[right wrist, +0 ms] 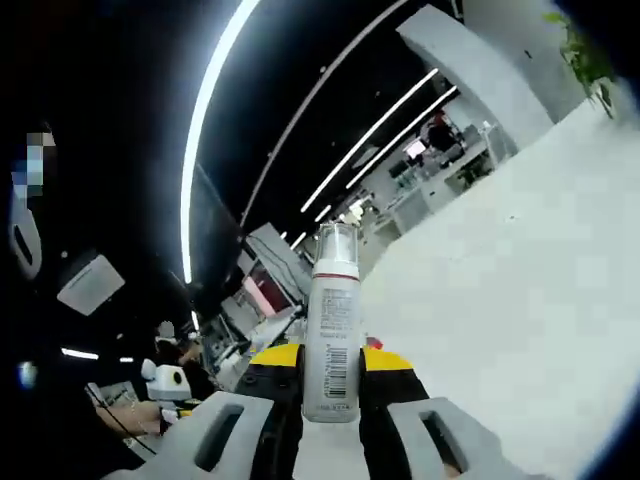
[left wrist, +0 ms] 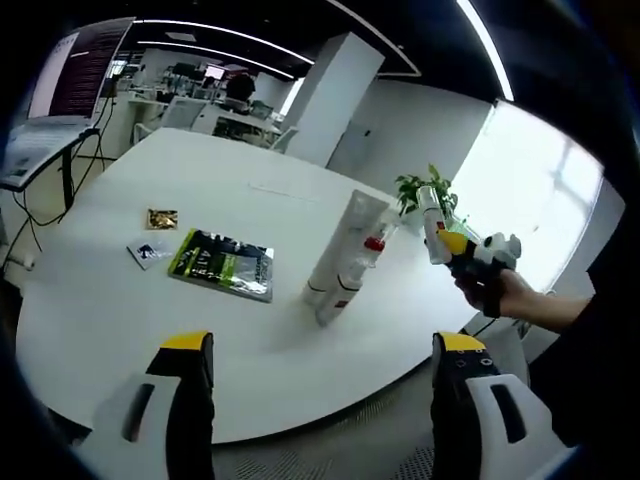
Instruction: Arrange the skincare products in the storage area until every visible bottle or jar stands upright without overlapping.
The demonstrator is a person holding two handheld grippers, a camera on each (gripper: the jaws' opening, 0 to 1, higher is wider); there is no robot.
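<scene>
I see a white worktop (left wrist: pixel 250 190), a green-and-black packet (left wrist: pixel 222 264), 2 white tubes (left wrist: pixel 340 262), and a white bottle (right wrist: pixel 332 325) with a barcode between my right claw's (right wrist: pixel 330 356) yellow tips.

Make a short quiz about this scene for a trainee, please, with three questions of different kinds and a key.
1. True or false: the right hand-held gripper is empty.
2. Multiple choice: where do the two white tubes stand? A) on the green packet B) on the white round table, to the right of the green packet C) on the floor
3. Fill in: the left hand-held gripper has its jaws ____ and holds nothing.

Key
1. False. It is shut on a white spray bottle with a clear cap; the left gripper view shows this bottle held above the table edge.
2. B. They stand on the white round table, to the right of the green packet.
3. open
</scene>
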